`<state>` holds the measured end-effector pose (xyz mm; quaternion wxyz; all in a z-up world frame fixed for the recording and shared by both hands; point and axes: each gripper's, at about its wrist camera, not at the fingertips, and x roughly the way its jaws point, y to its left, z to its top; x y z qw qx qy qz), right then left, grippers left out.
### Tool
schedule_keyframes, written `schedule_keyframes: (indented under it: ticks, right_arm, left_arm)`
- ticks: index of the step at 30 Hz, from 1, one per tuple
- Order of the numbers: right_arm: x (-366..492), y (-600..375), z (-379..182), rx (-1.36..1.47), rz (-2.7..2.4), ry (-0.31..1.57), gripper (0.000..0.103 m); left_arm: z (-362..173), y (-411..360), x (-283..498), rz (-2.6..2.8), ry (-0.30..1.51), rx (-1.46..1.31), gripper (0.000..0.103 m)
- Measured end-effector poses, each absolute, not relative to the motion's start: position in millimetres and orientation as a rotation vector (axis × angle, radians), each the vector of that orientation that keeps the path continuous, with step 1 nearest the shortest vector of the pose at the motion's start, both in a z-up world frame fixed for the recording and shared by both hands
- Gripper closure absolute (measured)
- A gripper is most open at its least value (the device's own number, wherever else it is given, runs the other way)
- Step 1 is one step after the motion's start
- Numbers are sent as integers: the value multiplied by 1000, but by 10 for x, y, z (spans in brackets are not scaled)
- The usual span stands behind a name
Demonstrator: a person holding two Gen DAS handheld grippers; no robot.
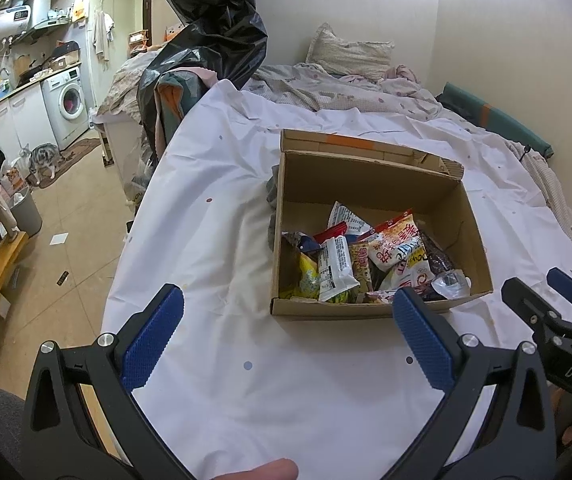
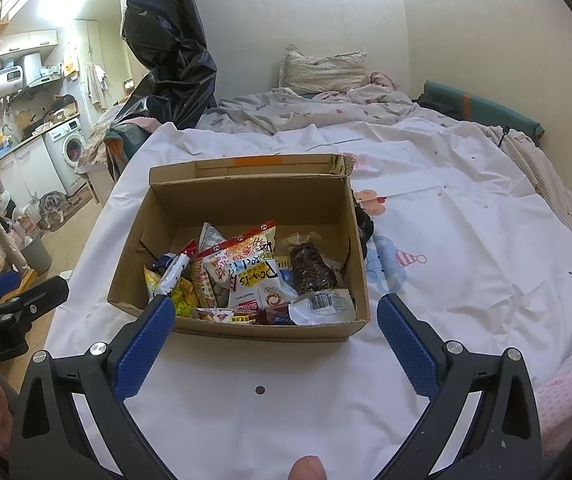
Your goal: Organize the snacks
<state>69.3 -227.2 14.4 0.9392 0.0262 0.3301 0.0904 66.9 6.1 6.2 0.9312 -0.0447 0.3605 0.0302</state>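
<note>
An open cardboard box (image 1: pixel 369 176) (image 2: pixel 246 196) stands on a white sheet over a bed. Several snack packets (image 1: pixel 365 260) (image 2: pixel 246 276) lie piled inside it, among them a white and red bag (image 2: pixel 252 264) and a dark wrapped bar (image 2: pixel 309 268). My left gripper (image 1: pixel 289 308) is open and empty, held above the sheet just in front of the box's near left side. My right gripper (image 2: pixel 276 316) is open and empty, its fingers either side of the box's near wall. Each gripper shows at the edge of the other's view.
The white sheet (image 1: pixel 214 240) (image 2: pixel 465 240) covers the bed, with a rumpled quilt and pillow (image 2: pixel 321 68) at the back. A black plastic bag (image 1: pixel 214 28) hangs at the bed's left. Left of the bed are floor, a washing machine (image 1: pixel 68 104) and a cat (image 1: pixel 44 158).
</note>
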Motion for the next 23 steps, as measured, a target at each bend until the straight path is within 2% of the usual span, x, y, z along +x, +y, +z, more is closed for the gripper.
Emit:
schedule_keyframes:
  ticks: [23]
  right_arm:
    - [680,-2276,135,57,186,678,0]
  left_arm:
    - [36,28,671,53,750,-104,0]
